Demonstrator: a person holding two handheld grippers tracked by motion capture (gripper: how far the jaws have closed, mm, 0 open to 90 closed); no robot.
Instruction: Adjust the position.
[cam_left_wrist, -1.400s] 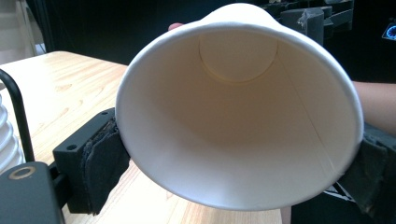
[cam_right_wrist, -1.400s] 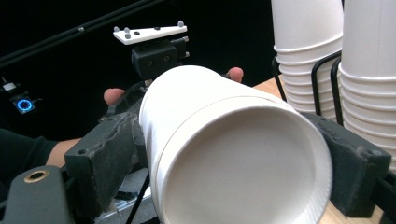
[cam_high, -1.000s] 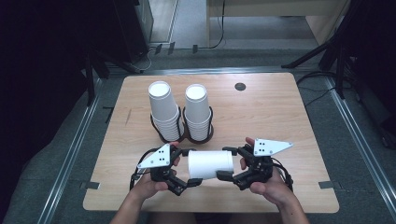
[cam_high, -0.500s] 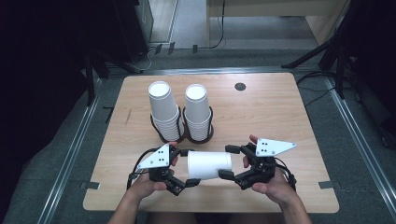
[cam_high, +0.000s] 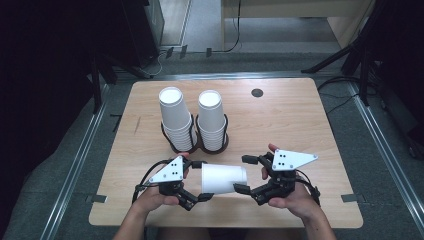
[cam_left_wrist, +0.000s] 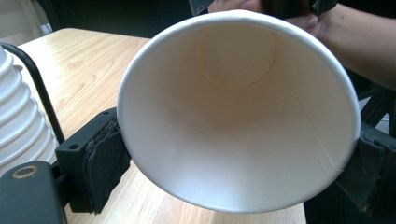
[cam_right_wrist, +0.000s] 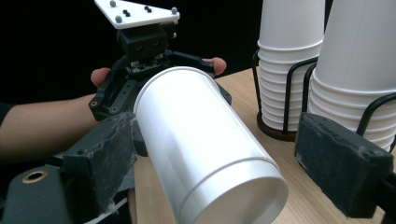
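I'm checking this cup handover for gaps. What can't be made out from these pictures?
- Right gripper: the cup lies between its pads; contact can't be told.
- Left gripper: its right pad is cut by the picture's edge.
- Cup holder: its base sits hidden under the stacked cups in the high view.

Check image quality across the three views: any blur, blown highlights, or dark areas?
High view: table evenly lit, surroundings near black, slightly soft overall. Left gripper view: paper cup interior well exposed, with soft shading inside and no clipping; near pads a little soft. Right gripper view: cup wall bright but keeps detail, stacked cups near white, background black, near pads blurred.
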